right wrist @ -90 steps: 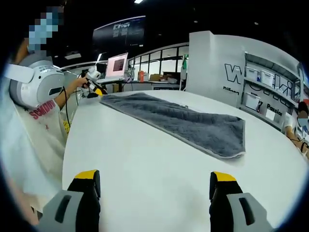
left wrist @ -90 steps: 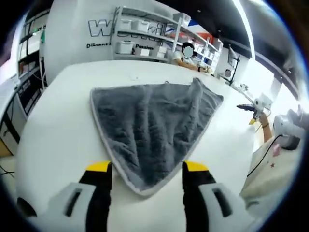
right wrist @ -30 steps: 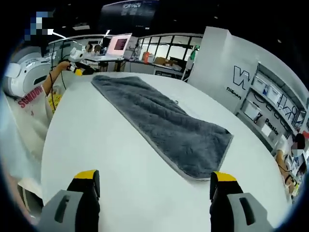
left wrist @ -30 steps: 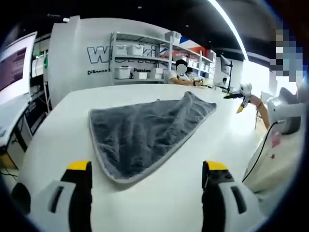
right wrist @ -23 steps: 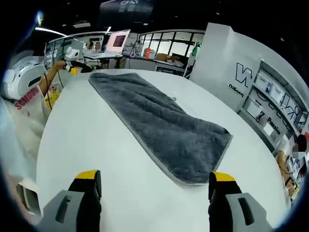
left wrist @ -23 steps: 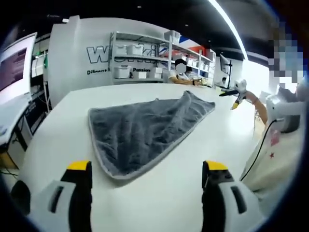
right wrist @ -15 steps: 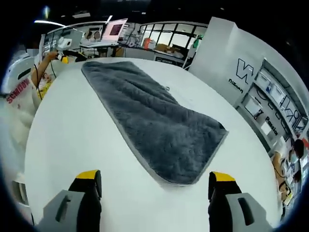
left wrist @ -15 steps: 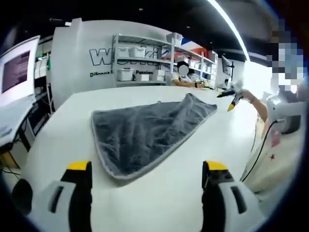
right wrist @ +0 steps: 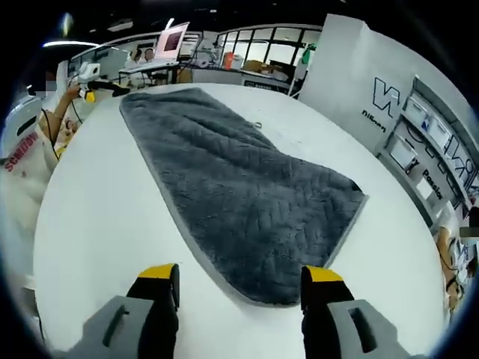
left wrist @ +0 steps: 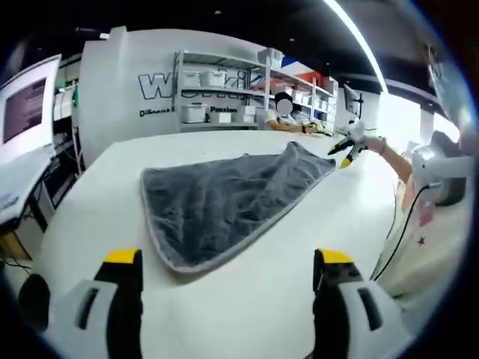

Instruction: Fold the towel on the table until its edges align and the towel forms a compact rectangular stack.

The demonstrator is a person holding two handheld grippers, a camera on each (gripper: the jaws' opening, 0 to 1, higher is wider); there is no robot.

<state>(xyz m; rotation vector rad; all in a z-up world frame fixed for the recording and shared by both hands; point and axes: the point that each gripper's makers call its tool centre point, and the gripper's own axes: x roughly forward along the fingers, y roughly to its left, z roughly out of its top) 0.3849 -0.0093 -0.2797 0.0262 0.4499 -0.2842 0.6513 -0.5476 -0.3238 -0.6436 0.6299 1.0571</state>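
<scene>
Left gripper view: I see my left tool [left wrist: 221, 263] low over the round white desk [left wrist: 90, 187], its two yellow-tipped jaws spread wide with nothing between them. The grey fluffy towel with a pale hemmed border [left wrist: 224, 198] lies flat on the desk ahead of the jaws, its near corner just short of them and its far end lifting into a small ridge. At that far end the right tool [left wrist: 346, 146] comes in from the right, held in a person's hand, close to the towel's corner. White shelving with storage boxes [left wrist: 217, 93] stands against the wall behind.

Right gripper view: my right tool [right wrist: 239, 283] is likewise spread, the jaws standing either side of the towel's [right wrist: 247, 194] near corner, which lies on the desk [right wrist: 97, 217] between them, unpinched. The towel runs away lengthwise toward the left tool [right wrist: 93, 90] at its far end.
</scene>
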